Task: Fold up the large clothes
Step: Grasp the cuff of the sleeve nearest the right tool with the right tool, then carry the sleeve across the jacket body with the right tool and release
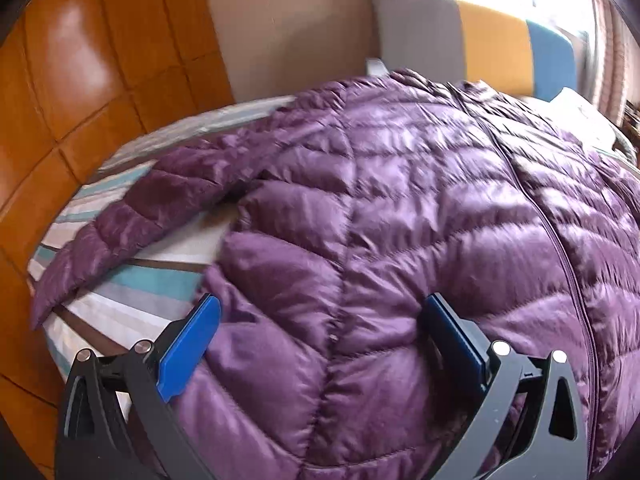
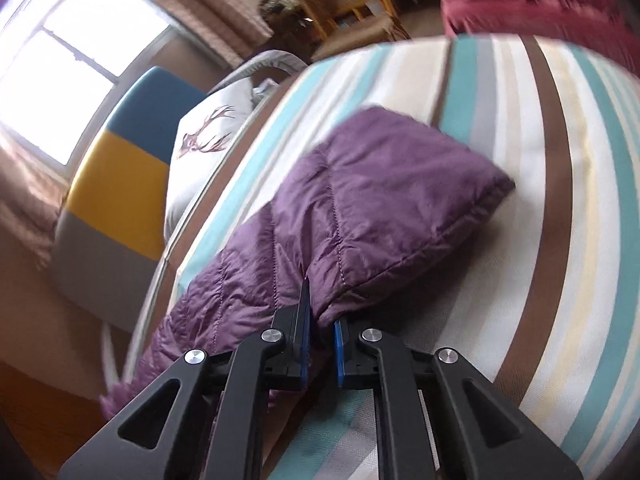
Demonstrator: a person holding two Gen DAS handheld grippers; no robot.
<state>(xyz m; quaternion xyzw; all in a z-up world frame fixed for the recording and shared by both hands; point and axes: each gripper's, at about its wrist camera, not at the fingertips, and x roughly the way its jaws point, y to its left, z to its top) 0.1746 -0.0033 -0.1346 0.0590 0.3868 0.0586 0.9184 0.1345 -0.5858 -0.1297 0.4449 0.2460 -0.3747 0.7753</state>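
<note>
- The purple quilted down jacket [image 1: 400,208] covers most of the striped bed cover [image 1: 132,280] in the left wrist view; bare cover shows only at 8 to 10 o'clock, up to the bed's edge by the orange-brown wooden floor [image 1: 72,80].
- In the right wrist view the bed cover [image 2: 520,184] lies bare from 12 to 4 o'clock of the jacket sleeve [image 2: 380,200], with its cuff end pointing toward 2 o'clock.
- The left tool [image 1: 320,320] is spread wide, its blue pads [image 1: 188,344] standing either side of the jacket's puffed lower body; the fabric bulges between them, and whether the pads touch it I cannot tell.
- The right tool [image 2: 320,320] is pressed together, pinching a fold of the sleeve's edge; the sleeve runs away from it toward 12 to 1 o'clock.
- The other sleeve [image 1: 132,216] lies flat at 9 o'clock of the jacket body, reaching toward the bed's edge.
- A grey, yellow and blue padded headboard [image 1: 500,40] stands at 1 o'clock behind the jacket, a white cushion with an antler print [image 2: 208,140] beside it, and a bright window [image 2: 68,64] with pink curtains behind.
- A dark red knitted cloth [image 2: 540,4] sits at the far edge, at 1 o'clock.
</note>
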